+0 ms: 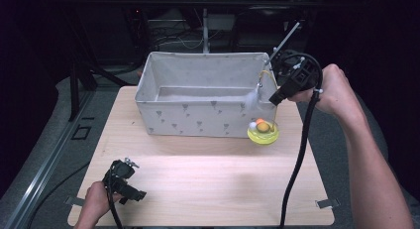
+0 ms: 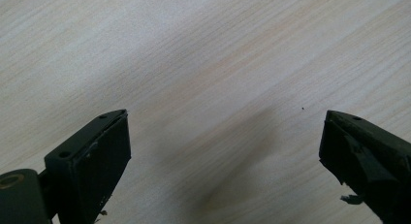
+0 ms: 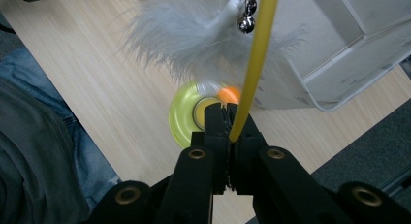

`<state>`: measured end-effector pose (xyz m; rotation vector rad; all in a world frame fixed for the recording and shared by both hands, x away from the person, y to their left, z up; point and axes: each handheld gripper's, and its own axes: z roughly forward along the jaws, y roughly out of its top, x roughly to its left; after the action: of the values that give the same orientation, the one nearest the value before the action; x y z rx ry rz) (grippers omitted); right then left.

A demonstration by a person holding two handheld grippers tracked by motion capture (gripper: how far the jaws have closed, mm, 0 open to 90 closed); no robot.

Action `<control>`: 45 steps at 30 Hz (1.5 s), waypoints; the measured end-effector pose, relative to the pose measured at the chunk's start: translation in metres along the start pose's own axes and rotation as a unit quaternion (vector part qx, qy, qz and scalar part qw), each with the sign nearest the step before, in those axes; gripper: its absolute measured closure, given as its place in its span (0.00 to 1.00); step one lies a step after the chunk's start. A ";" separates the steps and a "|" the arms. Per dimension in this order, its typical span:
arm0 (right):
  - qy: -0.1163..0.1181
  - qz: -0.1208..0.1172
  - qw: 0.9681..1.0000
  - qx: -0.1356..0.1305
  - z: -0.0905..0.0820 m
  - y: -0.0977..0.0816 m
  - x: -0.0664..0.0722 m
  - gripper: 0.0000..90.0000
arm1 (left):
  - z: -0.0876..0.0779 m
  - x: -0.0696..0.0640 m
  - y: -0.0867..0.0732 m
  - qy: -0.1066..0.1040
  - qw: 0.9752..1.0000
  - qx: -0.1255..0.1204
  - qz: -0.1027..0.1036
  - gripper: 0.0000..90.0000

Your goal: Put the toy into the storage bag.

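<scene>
Wooden table [image 1: 198,189] carries a white fabric bin [image 1: 198,115] at the far centre. Yellow toy base [image 1: 263,135] w/ small balls sits on the table just in front of the bin's near-right corner. Thin yellow wand [image 3: 254,64] arcs up from it, w/ white feather [image 3: 189,35] & bells hanging off the top. Right gripper [image 3: 231,132], above far right, jaws pressed together, pinching the wand. Left gripper [image 1: 130,193], near left, low over bare table, jaws spread wide w/ nothing between.

No legible txt; no labels, nos., signs
</scene>
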<state>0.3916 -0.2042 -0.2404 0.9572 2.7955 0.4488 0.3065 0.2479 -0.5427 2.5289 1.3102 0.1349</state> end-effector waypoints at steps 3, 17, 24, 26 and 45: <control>0.000 0.001 1.000 -0.002 -0.005 0.002 -0.001 0.98 | 0.000 0.000 0.000 0.001 1.000 0.001 0.001 0.05; 0.002 0.003 1.000 -0.005 -0.024 0.018 -0.007 0.98 | 0.000 -0.001 0.000 -0.002 1.000 0.001 0.001 0.05; -0.004 0.005 1.000 -0.006 -0.034 0.025 -0.010 0.98 | 0.000 0.000 0.000 -0.003 1.000 0.002 0.002 0.05; -0.007 0.008 1.000 -0.008 -0.039 0.028 -0.012 0.98 | 0.000 0.000 0.000 -0.003 1.000 0.003 0.002 0.05; -0.019 0.030 0.999 -0.012 -0.057 0.050 -0.031 0.98 | 0.000 0.001 0.000 -0.002 1.000 0.006 0.002 0.05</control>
<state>0.4312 -0.1983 -0.1691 1.0352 2.7274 0.4669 0.3066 0.2488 -0.5428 2.5407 1.3089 0.1229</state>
